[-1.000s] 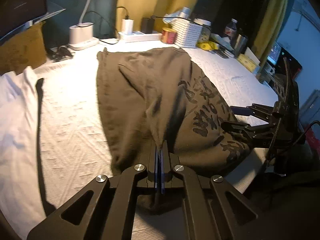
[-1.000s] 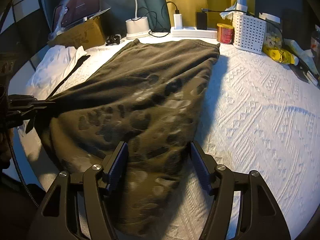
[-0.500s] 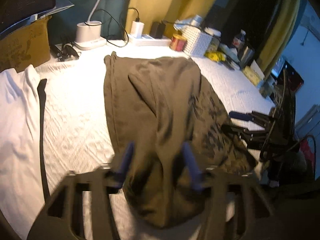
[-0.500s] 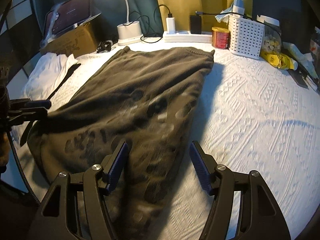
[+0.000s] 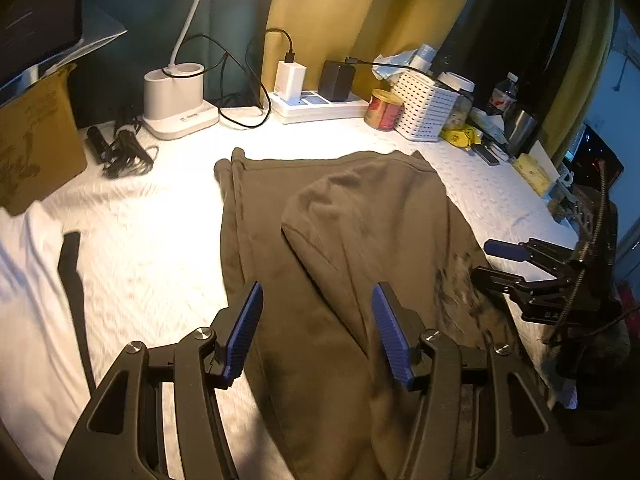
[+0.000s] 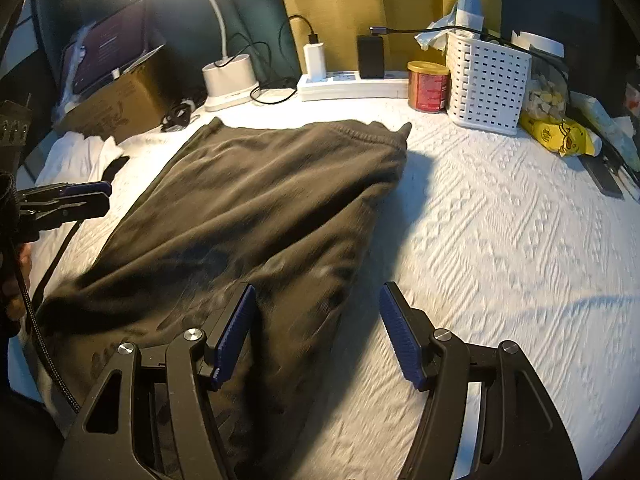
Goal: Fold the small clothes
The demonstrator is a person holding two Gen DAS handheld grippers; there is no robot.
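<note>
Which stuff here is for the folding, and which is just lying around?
For the folding: the dark olive-brown garment spread on the white bedspread; the open left gripper; the open right gripper.

Lying about: white lamp base, white power strip, red tin, white perforated basket, yellow packet, cardboard box.

Dim room lit by one desk lamp (image 6: 224,20) at the back, glare blown out at top of both views, white bedspread (image 6: 500,240) overexposed near it, hard shadow right of the dark garment (image 6: 260,208), near cloth motion-blurred, fisheye bending and black corners.
</note>
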